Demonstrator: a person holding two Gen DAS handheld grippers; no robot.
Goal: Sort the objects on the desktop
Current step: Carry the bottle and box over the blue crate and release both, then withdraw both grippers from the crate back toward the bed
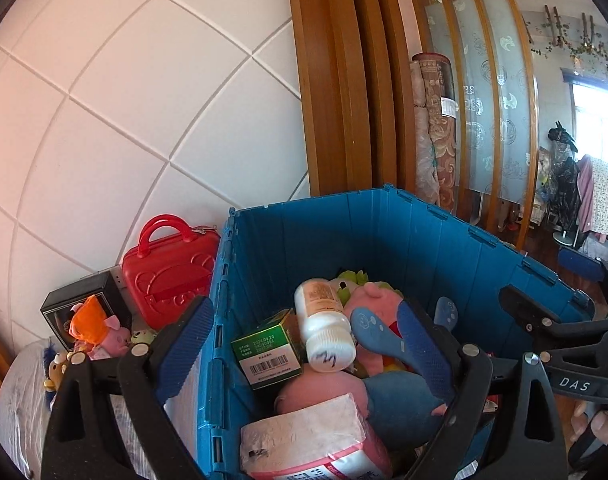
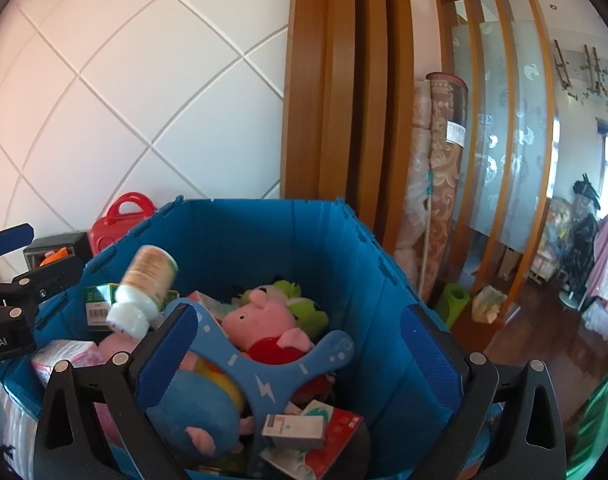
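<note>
The white bottle point(image 2: 144, 288) is tipped cap-down over the left side of the blue bin point(image 2: 264, 232), seemingly in mid-drop and touching neither gripper, with the green box point(image 1: 266, 350) just beside it and the blue three-armed toy point(image 2: 264, 372) lying across the pink pig plush point(image 2: 272, 324) in the middle of the heap. So this reads as the release step: items going into the bin, this pair just let go. The left gripper point(image 1: 304, 348) stands wide with nothing between its pads, one finger outside the bin's left wall and one over the contents. The right gripper point(image 2: 300, 356) is spread as wide as it goes, empty too, hanging over the pile. A tissue pack point(image 1: 308, 436) sits at the near edge. Outside the bin, a red case point(image 1: 172, 272) and small plush toys point(image 1: 104, 332) wait by the wall. Next move, I'd judge: pull both grippers back clear of the rim, then reach for those leftovers.
</note>
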